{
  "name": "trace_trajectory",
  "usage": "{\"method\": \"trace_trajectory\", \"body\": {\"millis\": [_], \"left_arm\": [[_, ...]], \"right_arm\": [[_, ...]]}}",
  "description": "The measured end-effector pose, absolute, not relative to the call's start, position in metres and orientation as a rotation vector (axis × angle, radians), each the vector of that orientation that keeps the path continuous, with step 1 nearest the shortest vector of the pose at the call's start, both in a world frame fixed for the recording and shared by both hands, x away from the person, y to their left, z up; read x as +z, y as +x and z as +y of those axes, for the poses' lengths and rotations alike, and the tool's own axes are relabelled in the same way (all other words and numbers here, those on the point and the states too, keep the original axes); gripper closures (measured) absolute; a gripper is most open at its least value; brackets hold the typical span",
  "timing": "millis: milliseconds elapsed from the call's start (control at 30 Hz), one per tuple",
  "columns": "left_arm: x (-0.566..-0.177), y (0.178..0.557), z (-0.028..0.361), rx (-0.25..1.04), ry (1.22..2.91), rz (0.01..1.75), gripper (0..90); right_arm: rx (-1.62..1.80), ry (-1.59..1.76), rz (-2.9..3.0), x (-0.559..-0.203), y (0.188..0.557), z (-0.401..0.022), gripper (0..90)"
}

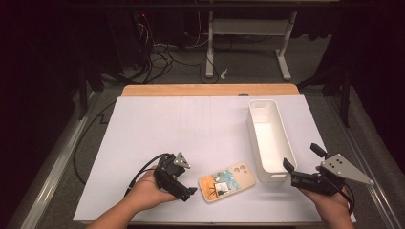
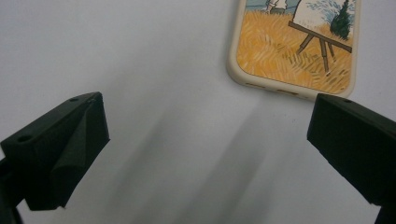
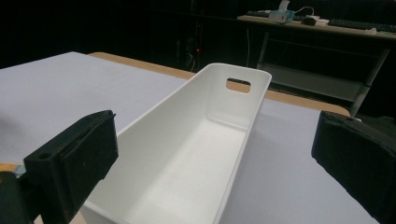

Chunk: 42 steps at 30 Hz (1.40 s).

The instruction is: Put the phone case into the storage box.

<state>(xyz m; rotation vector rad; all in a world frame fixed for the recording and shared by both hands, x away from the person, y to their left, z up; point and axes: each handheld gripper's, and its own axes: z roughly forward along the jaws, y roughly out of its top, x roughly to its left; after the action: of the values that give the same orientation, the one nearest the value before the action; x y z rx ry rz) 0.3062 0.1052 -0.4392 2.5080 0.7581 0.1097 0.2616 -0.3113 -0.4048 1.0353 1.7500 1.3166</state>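
The left gripper (image 1: 187, 187) is hovering wide open just beside the phone case (image 1: 227, 182); nothing is sitting between its jaws. The right gripper (image 1: 302, 165) is gaping open at the white bin's (image 1: 270, 138) near end.

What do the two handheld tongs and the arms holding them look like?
Both tongs are black, with blocky jaws. The left tongs carry a small grey three-cornered plate and a looping black cable; the right tongs carry a larger grey plate with dark holes. Forearms show no sleeves.

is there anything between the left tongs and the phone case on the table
Nothing visible: bare white table sheet lies between the open left tongs and the cream painted-picture phone case.
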Motion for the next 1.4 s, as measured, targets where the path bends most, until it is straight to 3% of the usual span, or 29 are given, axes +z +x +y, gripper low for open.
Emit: {"method": "trace_trajectory", "body": {"millis": [500, 1400], "left_arm": [[-0.435, 0.309, 0.087, 0.079, 2.576, 0.712, 0.1], [-0.438, 0.316, -0.009, 0.031, 2.778, 0.533, 0.1]], "right_arm": [[1.314, 1.034, 1.751, -0.405, 0.262, -0.31, 0.8], [1.318, 1.032, 1.749, -0.403, 0.261, -0.311, 0.9]]}}
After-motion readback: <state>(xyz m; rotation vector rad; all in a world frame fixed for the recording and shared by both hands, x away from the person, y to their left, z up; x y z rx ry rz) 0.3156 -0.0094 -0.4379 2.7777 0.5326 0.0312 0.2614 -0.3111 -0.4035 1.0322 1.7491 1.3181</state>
